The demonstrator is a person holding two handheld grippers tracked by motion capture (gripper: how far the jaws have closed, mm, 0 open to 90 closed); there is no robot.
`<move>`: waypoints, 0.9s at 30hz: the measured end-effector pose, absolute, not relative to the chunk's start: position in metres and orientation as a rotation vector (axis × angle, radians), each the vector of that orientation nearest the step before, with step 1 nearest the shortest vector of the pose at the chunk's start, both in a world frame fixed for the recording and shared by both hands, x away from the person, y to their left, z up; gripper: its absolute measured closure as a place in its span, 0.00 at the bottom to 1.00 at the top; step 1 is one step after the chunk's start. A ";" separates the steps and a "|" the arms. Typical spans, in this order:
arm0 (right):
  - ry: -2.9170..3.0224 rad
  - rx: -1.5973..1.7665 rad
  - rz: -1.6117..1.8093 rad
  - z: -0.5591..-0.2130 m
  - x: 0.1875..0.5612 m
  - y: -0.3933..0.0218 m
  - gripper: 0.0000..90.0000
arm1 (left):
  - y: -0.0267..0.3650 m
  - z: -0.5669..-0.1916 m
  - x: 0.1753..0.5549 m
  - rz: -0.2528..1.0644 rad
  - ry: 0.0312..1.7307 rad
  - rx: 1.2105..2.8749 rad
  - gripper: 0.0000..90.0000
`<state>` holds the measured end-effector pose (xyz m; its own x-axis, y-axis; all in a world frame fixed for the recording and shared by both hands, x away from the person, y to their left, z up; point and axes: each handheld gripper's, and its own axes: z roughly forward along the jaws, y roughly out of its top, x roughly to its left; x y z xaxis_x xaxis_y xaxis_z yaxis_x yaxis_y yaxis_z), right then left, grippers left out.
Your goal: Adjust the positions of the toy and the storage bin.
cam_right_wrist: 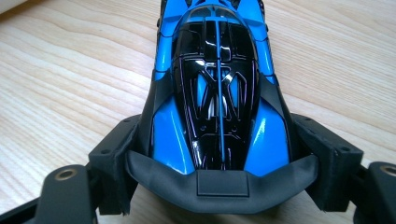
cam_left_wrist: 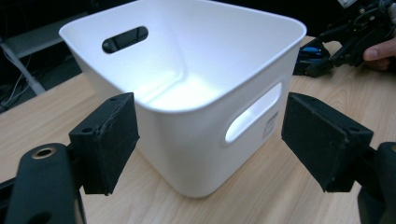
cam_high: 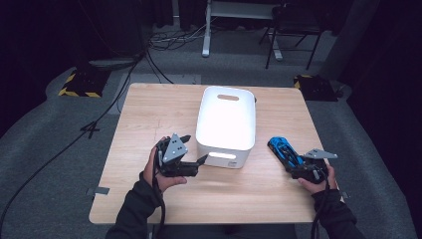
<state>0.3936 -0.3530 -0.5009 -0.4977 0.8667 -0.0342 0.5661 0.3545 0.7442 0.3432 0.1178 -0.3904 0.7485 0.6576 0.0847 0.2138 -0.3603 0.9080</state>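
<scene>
Now my right hand-held gripper point(cam_right_wrist: 219, 186) clamps the blue toy car point(cam_right_wrist: 217, 93) near the desk's point(cam_high: 149, 114) right edge; my left hand-held gripper point(cam_left_wrist: 210, 140) gapes empty beside the white bin point(cam_high: 226, 119) mid-desk. Next, I judge, lift the car over its rim.

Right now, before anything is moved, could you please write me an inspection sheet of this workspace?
Surface: light wooden table, bare around the things.
Job's things: blue and black toy car near the table's right edge; white bin with handle slots, upright at the centre, inside looks empty.
Clutter: nothing seen on the table.
Grippers: right gripper shut on the toy car's rear; left gripper open, facing a near corner of the bin, not touching it.
Cables: black cables run over the floor left of the table; one trails from each gripper.
Surroundings: grey carpet, yellow-black striped base at far left, chair and desk frame behind.
</scene>
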 end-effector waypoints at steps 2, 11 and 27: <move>2.194 1.256 0.947 -0.501 0.394 -0.355 0.27 | 0.111 -0.386 0.346 0.548 0.662 1.932 0.22; 2.165 1.295 0.946 -0.501 0.397 -0.364 0.27 | 0.071 -0.371 0.353 0.505 0.575 1.933 0.29; 2.150 1.309 0.950 -0.502 0.397 -0.369 0.27 | -0.021 -0.395 0.360 0.502 0.580 2.033 0.33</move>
<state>0.3969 -0.3694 -0.5018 -0.4503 0.8926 -0.0216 0.5851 0.3133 0.7480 0.3599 -0.0212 -0.3948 0.8049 0.5814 0.1188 0.2004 -0.4548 0.8677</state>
